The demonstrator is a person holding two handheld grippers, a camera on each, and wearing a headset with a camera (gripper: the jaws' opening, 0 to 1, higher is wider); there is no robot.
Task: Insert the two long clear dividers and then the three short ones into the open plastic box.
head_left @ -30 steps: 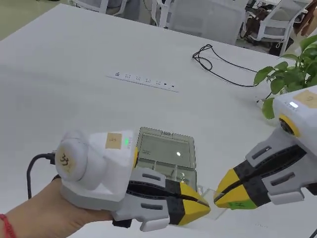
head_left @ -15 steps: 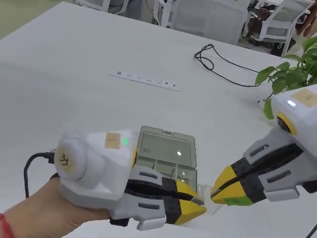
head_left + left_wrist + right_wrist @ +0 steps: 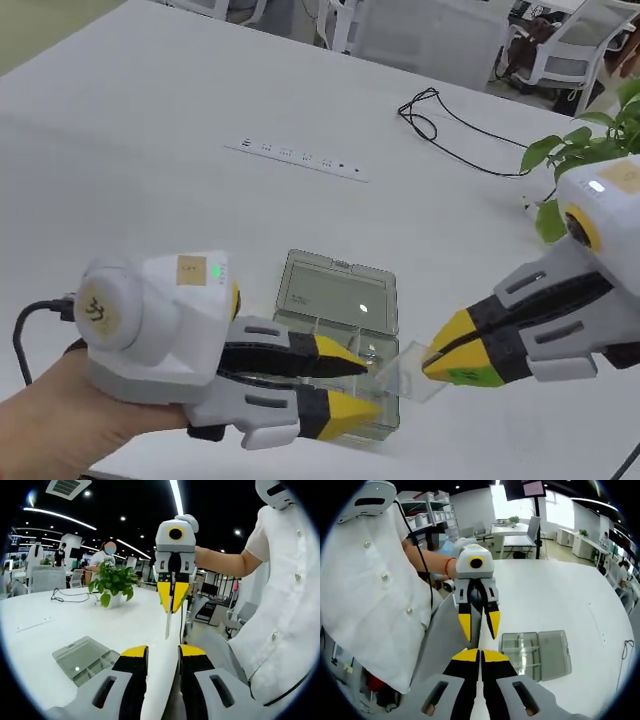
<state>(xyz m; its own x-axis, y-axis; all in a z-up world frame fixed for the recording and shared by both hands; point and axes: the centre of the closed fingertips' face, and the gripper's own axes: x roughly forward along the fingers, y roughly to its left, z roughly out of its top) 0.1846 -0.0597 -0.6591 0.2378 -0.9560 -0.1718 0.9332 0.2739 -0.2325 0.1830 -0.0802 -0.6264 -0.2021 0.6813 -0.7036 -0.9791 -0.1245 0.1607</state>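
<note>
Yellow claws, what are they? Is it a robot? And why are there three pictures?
No robot: a person holds a hand-held gripper in each hand, like big tongs. One picture comes from a camera on the person's head. The two round ones come from cameras riding on the grippers. The right hand-held gripper pinches a clear divider. The left hand-held gripper is open, holding nothing. On the white table are an open plastic box, a power strip, a black cable and a green plant.
</note>
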